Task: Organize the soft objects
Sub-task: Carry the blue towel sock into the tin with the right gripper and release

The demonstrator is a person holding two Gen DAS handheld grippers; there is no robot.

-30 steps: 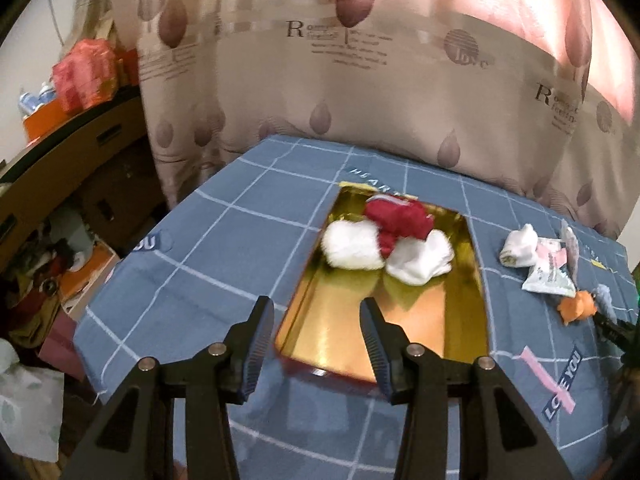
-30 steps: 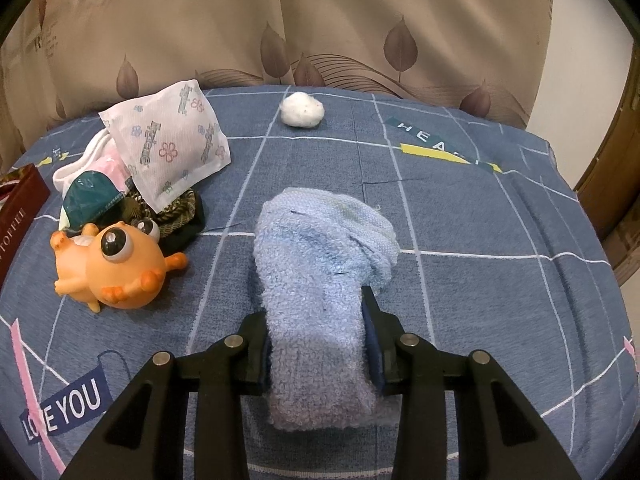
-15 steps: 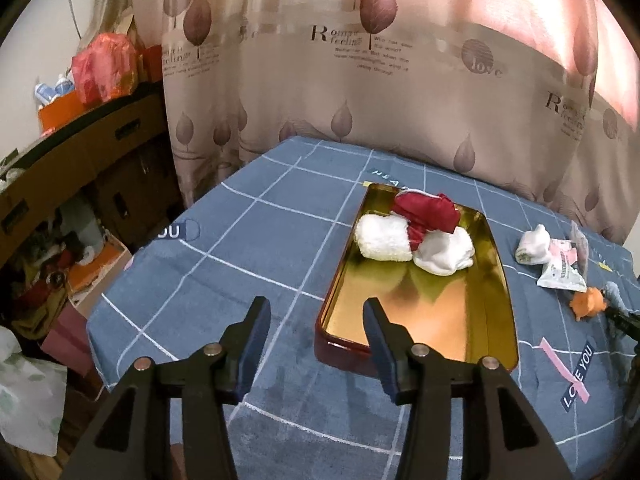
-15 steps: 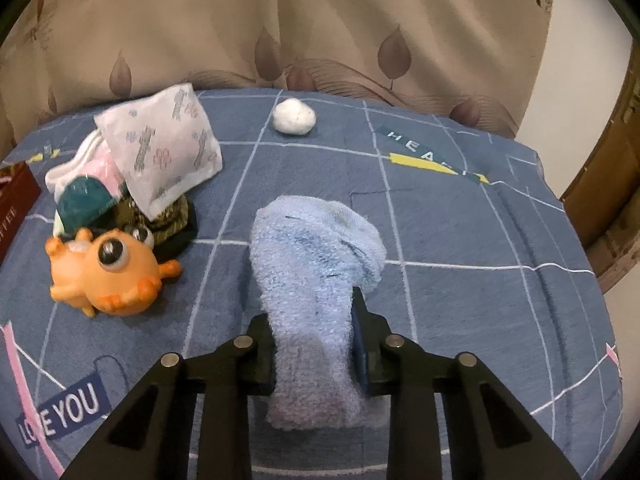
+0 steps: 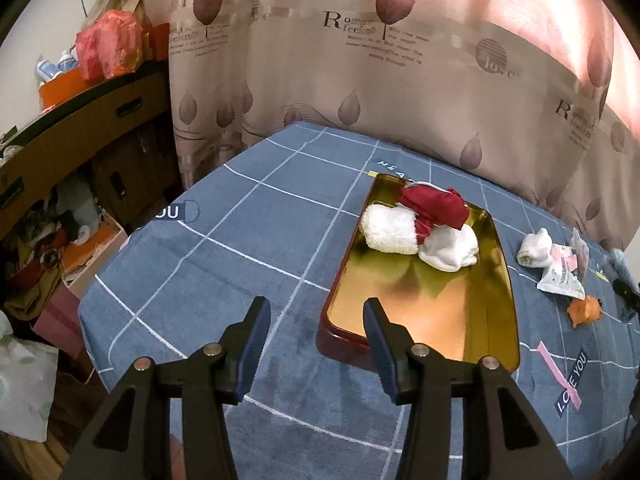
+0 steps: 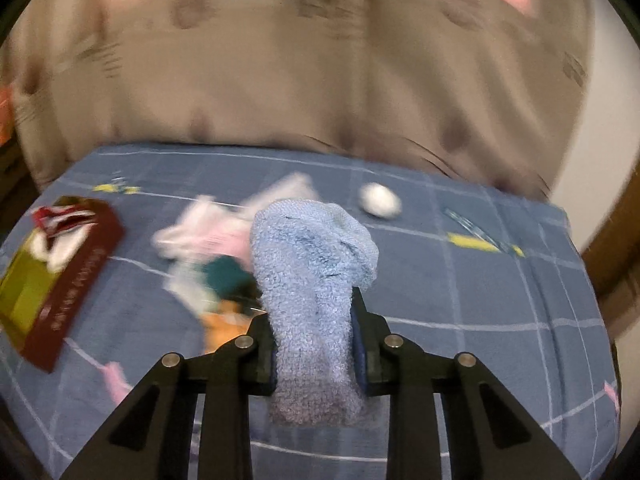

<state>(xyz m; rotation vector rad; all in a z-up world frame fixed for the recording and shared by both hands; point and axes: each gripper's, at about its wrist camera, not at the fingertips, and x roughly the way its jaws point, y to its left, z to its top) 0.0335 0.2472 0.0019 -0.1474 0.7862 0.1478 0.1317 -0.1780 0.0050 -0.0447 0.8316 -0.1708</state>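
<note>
My right gripper [image 6: 314,334] is shut on a fluffy light blue sock [image 6: 312,276] and holds it lifted above the blue checked cloth. The gold tray with dark red walls [image 5: 424,320] lies on the table; it holds a white rolled towel [image 5: 388,230], a red cloth [image 5: 436,210] and a white sock [image 5: 452,250]. The tray also shows at the left of the blurred right wrist view [image 6: 68,284]. My left gripper [image 5: 318,338] is open and empty, above the cloth just left of the tray's near end.
Right of the tray lie a white sock [image 5: 534,248], a patterned packet [image 5: 560,276] and an orange toy [image 5: 586,310]. A white ball [image 6: 378,200] lies far back. Curtains hang behind the table. Boxes and clutter [image 5: 60,216] stand off the table's left edge.
My right gripper has lifted the blue sock off the cloth and swung left, bringing the tray into its view. My left gripper has pulled back and left from the tray.
</note>
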